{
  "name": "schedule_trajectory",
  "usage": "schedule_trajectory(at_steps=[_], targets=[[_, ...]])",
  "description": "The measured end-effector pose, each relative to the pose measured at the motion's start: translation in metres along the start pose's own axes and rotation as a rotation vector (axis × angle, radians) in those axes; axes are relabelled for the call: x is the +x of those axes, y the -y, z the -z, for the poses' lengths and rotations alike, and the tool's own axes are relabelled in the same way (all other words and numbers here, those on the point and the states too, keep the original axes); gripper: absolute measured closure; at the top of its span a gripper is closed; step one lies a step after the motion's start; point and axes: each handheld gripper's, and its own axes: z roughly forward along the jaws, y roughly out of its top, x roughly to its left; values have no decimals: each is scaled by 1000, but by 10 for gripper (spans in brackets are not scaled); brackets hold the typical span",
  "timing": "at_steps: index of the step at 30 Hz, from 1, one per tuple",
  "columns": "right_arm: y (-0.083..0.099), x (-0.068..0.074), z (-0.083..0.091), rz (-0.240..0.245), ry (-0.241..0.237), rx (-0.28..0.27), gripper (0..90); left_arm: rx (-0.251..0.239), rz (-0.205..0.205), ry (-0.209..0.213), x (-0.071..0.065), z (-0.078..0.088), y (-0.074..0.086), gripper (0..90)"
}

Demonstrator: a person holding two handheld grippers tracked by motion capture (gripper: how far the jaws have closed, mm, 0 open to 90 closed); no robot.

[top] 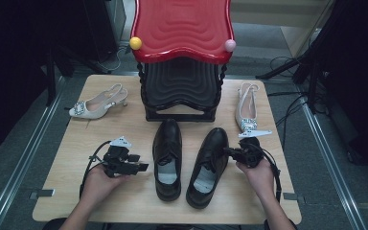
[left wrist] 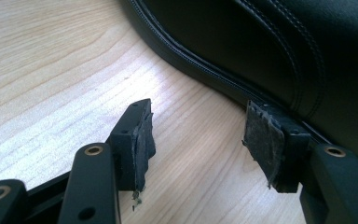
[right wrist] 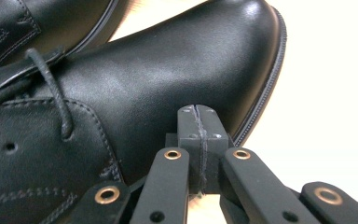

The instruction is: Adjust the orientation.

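Two black leather lace-up shoes lie side by side mid-table, the left shoe (top: 167, 155) and the right shoe (top: 208, 166). My left gripper (top: 142, 167) rests low on the table just left of the left shoe. It is open, with only bare wood between its pads (left wrist: 142, 140), and that shoe's side and sole (left wrist: 261, 51) lie just beyond its tips. My right gripper (top: 227, 152) is shut with nothing between its pads. Its tip (right wrist: 199, 126) sits against the outer side of the right shoe (right wrist: 135, 88), close to the laces.
A red stool (top: 182, 28) sits stacked on a black one (top: 182, 91) at the back centre of the wooden table (top: 124, 201). One beige slingback heel (top: 96, 106) with a jewelled buckle lies back left, and another beige heel (top: 247, 112) back right.
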Motion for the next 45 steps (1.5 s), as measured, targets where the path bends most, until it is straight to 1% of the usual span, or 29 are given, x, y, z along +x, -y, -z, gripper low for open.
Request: schedule_trajectory(at_steps=[1, 2, 4, 8, 11, 13, 17, 19, 21, 24, 26, 28, 29, 31, 35, 36, 39, 45], targets=[[-1, 1, -1, 3, 5, 3, 900, -3, 0, 1, 0, 1, 1, 421], [-2, 3, -2, 21, 14, 2, 900, -6, 2, 0, 0, 1, 2, 422], [-3, 5, -2, 29, 23, 6, 900, -7, 4, 0, 1, 3, 2, 421], [-2, 2, 2, 19, 17, -17, 900, -15, 6, 2, 1, 4, 3, 421], [-1, 3, 6, 19, 1, -19, 900, -11, 0, 2, 0, 4, 2, 420], [4, 7, 9, 29, -9, -19, 900, -15, 1, 4, 1, 3, 1, 419], [14, 14, 15, 34, -21, 0, 900, -19, -1, 10, 1, 1, -2, 419], [20, 16, 20, 34, -27, -2, 900, -15, -9, 16, 0, 0, -4, 420], [25, 18, 24, 30, -40, -1, 900, -13, -16, 15, 0, -2, -6, 420], [32, 22, 28, 33, -57, 20, 900, -13, -17, 22, 0, -3, -9, 420], [36, 25, 29, 45, -83, 25, 900, -13, -18, 29, 1, -4, -11, 420], [37, 30, 31, 51, -119, 20, 900, -16, -21, 37, 1, -5, -12, 420], [37, 34, 31, 65, -129, 21, 900, -16, -22, 38, 1, -6, -12, 420], [38, 37, 31, 71, -124, 24, 900, -15, -23, 40, 0, -6, -13, 420], [38, 33, 28, 49, -161, 26, 900, -16, -24, 43, -1, -8, -13, 420], [38, 34, 27, 49, -163, 26, 900, -15, -24, 41, -1, -8, -13, 420], [37, 37, 25, 57, -152, 30, 900, -15, -25, 40, -1, -7, -13, 420], [35, 39, 21, 43, -147, 23, 900, -4, -30, 34, -1, -6, -12, 420]])
